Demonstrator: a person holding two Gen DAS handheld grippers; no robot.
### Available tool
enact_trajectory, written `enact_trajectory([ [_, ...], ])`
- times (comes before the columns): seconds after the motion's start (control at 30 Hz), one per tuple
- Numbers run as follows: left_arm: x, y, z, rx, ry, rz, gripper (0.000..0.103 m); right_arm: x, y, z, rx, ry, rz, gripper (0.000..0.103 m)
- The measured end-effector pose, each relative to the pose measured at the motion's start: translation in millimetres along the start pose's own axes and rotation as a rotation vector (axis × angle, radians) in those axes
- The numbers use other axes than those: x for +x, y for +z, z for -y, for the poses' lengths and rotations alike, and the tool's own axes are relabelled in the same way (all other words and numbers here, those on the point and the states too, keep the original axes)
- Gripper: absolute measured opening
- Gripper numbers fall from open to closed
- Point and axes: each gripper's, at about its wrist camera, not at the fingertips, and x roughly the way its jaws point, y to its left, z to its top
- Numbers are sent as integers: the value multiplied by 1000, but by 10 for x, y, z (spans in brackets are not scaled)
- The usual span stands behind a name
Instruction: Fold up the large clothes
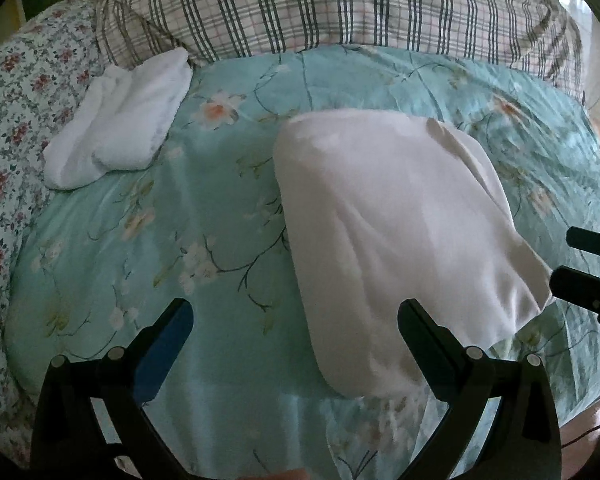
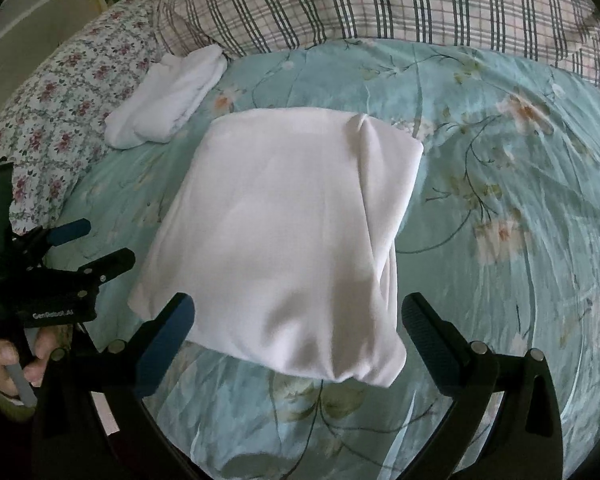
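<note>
A white garment lies folded into a thick rectangle on a teal floral bedspread; it also shows in the right wrist view. My left gripper is open and empty, just near and left of the garment's near edge. My right gripper is open and empty, with its jaws spread at the garment's near edge. The left gripper shows at the left of the right wrist view. The right gripper's fingers show at the right edge of the left wrist view.
A second folded white cloth lies at the far left of the bedspread, also in the right wrist view. A plaid quilt is bunched along the back. A floral sheet lies at the left.
</note>
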Motion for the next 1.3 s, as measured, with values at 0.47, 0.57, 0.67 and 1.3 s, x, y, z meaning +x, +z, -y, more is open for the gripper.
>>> enact_trajectory([
  [0.47,-94,-14,30,13,-15,10,102,-23,45,-64,-15,1,-15,103],
  [0.57,-107,-28,27,11,-23,13,102,-8,7,-82,-18,2,-26,103],
  [0.67,-111,-31,30,11,-24,15,102,19,-12,-85,-24,0,-40,103],
  [1.3,-148,-30,79,23,-34,20,102,-21,37,-64,-23,-4,-35,103],
])
